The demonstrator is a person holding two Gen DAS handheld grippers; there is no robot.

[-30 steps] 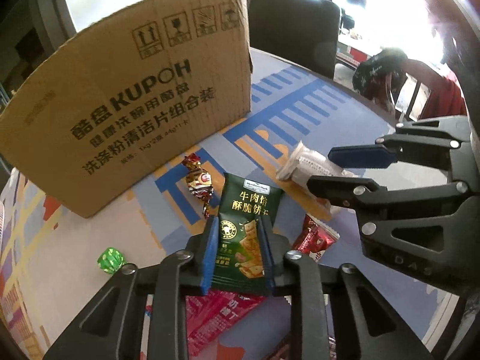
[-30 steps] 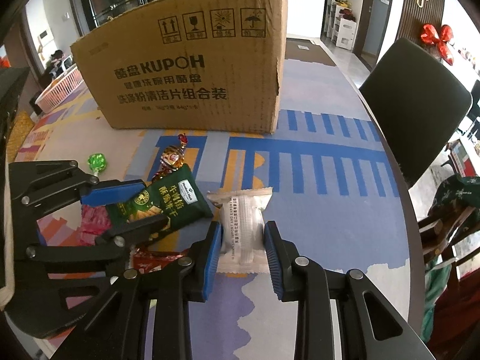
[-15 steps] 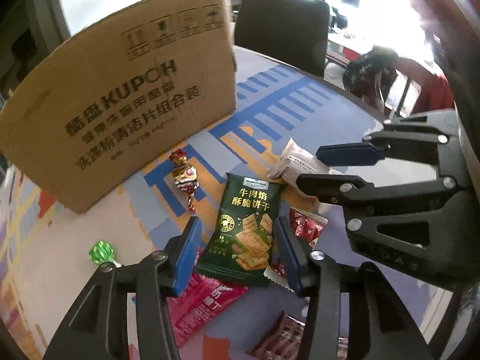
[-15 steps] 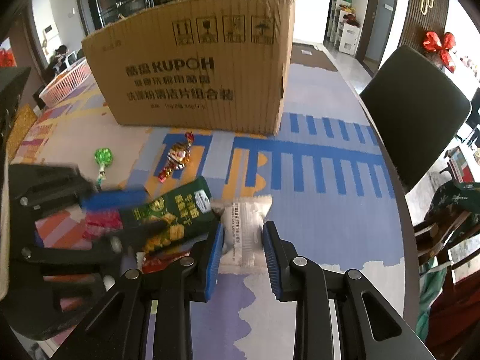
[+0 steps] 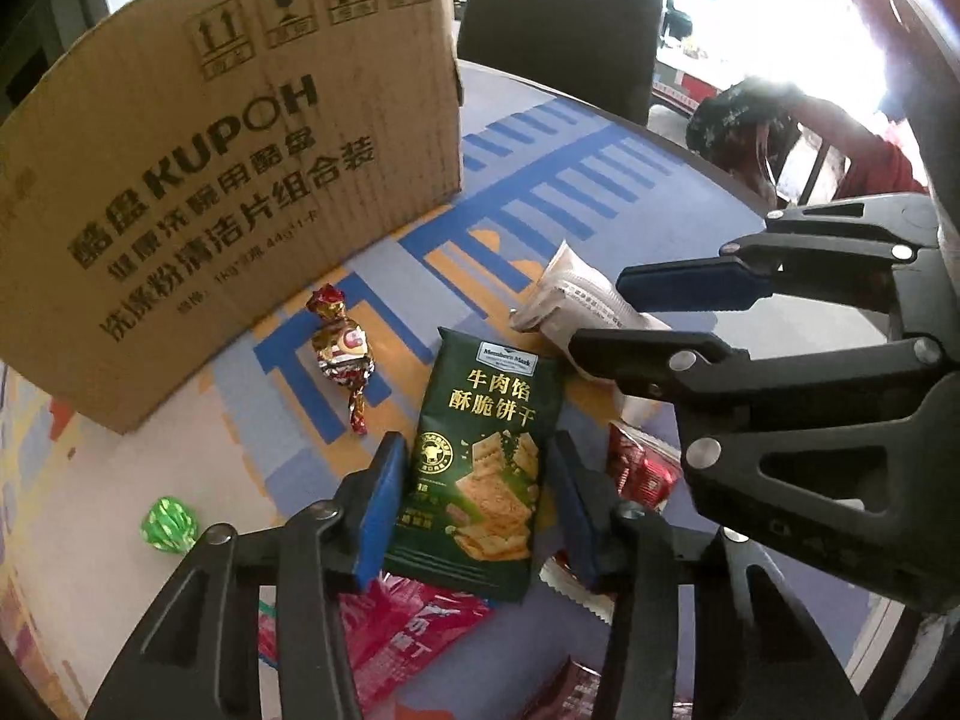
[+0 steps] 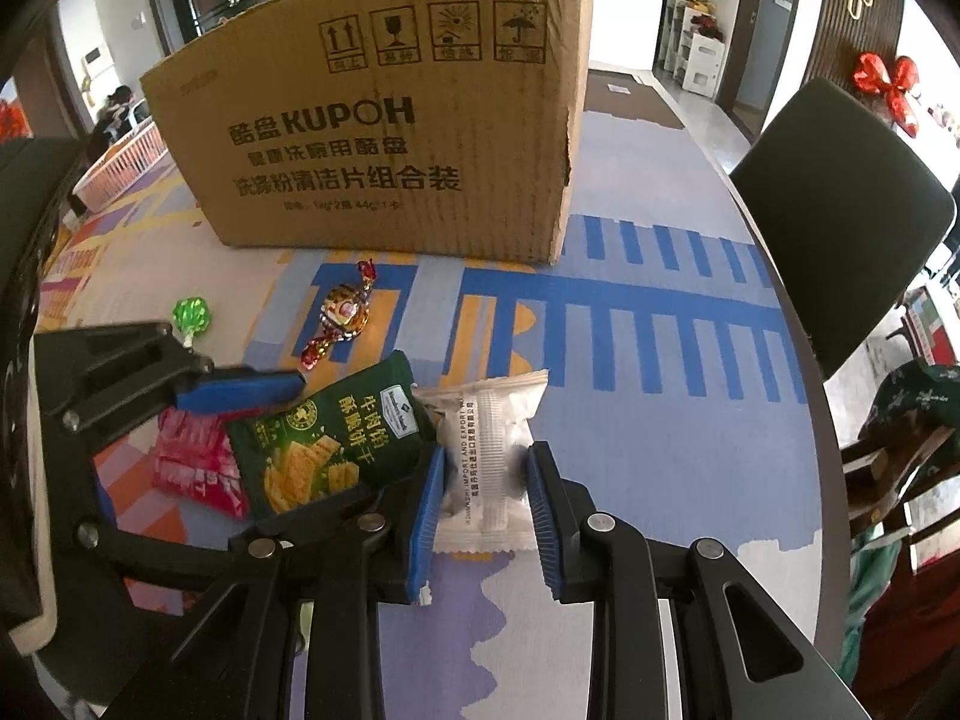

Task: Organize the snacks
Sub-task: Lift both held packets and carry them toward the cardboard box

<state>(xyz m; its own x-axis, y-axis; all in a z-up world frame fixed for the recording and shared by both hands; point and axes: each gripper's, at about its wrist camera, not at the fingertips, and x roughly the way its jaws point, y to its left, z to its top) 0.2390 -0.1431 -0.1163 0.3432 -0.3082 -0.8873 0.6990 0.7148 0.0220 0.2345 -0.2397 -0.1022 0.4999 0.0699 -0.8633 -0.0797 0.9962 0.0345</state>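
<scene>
Partly hidden: red packets [image 5: 408, 630] under green cracker packet [image 5: 480, 468] – labels unreadable. Left gripper [image 5: 474, 510] jaws just closing, straddle green packet, slight gap either side. Right gripper [image 6: 486, 504] clamped on white wrapped snack [image 6: 489, 450]. Both packets beside each other on patterned blue-orange tabletop [image 6: 660, 420] – cardboard box [image 6: 390, 138] behind, dark chair [image 6: 840, 210] at edge.

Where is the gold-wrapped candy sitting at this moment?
In both wrist views the gold-wrapped candy lies on the table just in front of the cardboard box, between the green candy and the green cracker packet.
</scene>
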